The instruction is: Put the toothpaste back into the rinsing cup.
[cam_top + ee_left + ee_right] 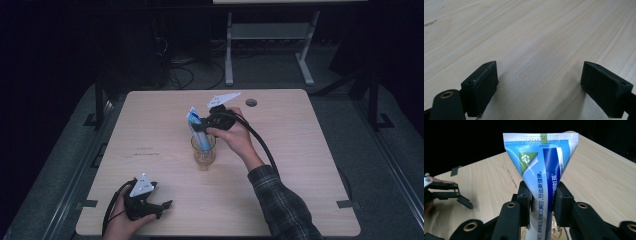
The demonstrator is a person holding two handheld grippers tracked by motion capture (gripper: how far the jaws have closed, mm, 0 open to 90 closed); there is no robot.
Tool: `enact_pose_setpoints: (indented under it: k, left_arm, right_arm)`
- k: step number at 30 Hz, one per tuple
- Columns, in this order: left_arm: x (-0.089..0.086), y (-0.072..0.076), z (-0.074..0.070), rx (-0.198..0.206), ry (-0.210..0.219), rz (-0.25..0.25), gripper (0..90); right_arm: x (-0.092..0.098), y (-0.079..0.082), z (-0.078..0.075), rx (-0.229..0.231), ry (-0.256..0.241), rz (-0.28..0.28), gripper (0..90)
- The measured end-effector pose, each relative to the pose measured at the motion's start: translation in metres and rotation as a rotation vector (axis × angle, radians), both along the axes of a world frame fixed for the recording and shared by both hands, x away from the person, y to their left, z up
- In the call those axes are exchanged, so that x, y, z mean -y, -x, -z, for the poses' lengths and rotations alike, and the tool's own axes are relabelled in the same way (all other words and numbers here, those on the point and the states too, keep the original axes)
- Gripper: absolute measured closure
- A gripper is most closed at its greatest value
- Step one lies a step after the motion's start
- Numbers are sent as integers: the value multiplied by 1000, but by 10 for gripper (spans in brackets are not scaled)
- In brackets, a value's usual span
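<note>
I count one toothpaste tube [541,182], one clear glass cup [203,151], two grippers, all on one pale wood-grain table [300,165]. My right gripper [541,202] is clamped on the tube, a flat, glossy blue-and-white tube with a crimped top seam and a green triangle mark, standing upright with its lower end inside the round cup near the table's middle. My left gripper [540,85] sits low by the table's near edge, well apart from the cup, its blocky matte black jaws spread wide over bare wood.
</note>
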State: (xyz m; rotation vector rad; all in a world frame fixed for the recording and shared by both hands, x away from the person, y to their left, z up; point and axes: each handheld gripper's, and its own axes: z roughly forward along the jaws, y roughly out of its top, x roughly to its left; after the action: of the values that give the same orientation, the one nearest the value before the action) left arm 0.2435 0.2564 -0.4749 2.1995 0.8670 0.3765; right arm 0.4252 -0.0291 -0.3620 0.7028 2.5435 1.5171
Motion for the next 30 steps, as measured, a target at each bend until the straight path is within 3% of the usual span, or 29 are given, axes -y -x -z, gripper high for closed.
enact_pose_setpoints:
  k: [5,11,20,24,30]
  left_arm:
    - [0,0,0,0,-1,0,135]
    - [0,0,0,1,2,-2,135]
    - [0,0,0,-1,3,-5,135]
    - [0,0,0,0,2,-7,135]
    - [0,0,0,0,2,-8,135]
  right_arm:
    - [4,1,-1,9,-16,26,551]
    - [21,5,-2,27,-16,69,463]
    - [58,14,5,32,4,124,408]
    - [71,20,9,57,54,170,382]
    - [90,30,16,57,79,217,353]
